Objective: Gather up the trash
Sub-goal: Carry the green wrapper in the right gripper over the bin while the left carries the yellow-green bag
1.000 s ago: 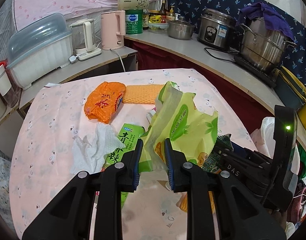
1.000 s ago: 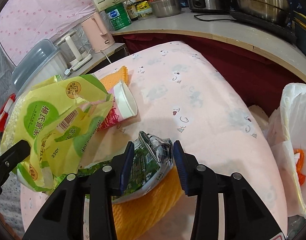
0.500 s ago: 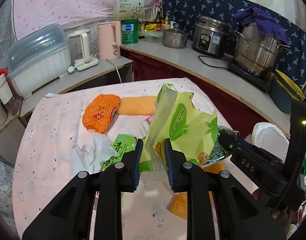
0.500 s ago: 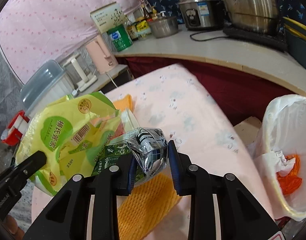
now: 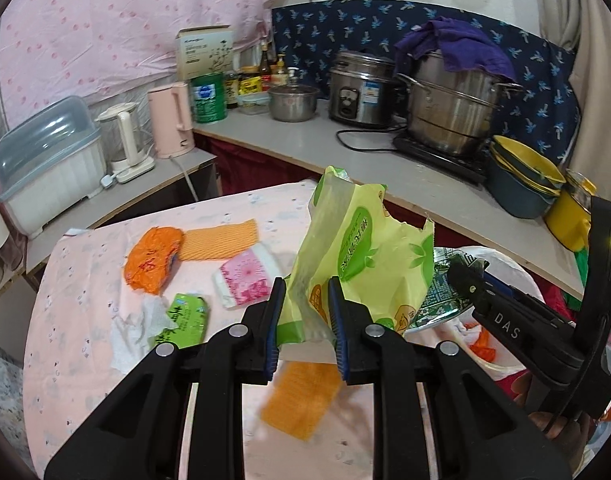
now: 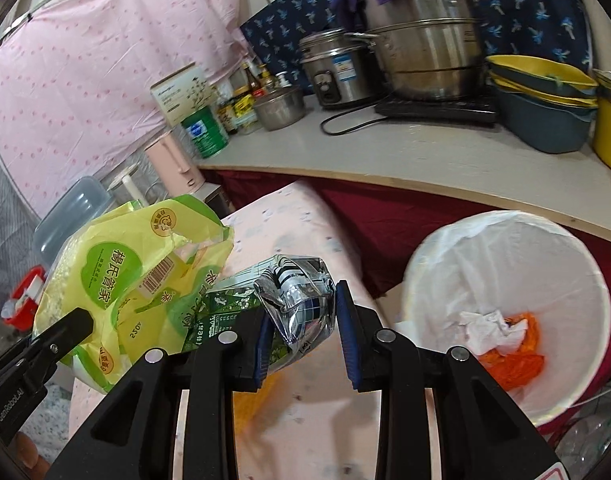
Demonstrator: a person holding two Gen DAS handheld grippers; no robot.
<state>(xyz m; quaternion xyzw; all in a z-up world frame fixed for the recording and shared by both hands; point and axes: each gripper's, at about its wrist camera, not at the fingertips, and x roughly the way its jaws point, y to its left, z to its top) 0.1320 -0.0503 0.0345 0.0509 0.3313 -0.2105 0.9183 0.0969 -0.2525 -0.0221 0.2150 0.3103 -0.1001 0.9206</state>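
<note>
Both grippers lifted off the table, each gripping a piece of trash.

The left gripper (image 5: 305,312) has its fingers (image 5: 274,320) clamped on the lower edge of a torn yellow-green plastic bag (image 5: 365,256), which stands up toward 12 o'clock. The right gripper (image 6: 301,322) pinches a crumpled green-and-silver foil packet (image 6: 297,300) between its fingers; the white-lined round trash bin (image 6: 465,256) sits at 3 o'clock, over the edge of the pink-clothed table (image 5: 85,280).
</note>
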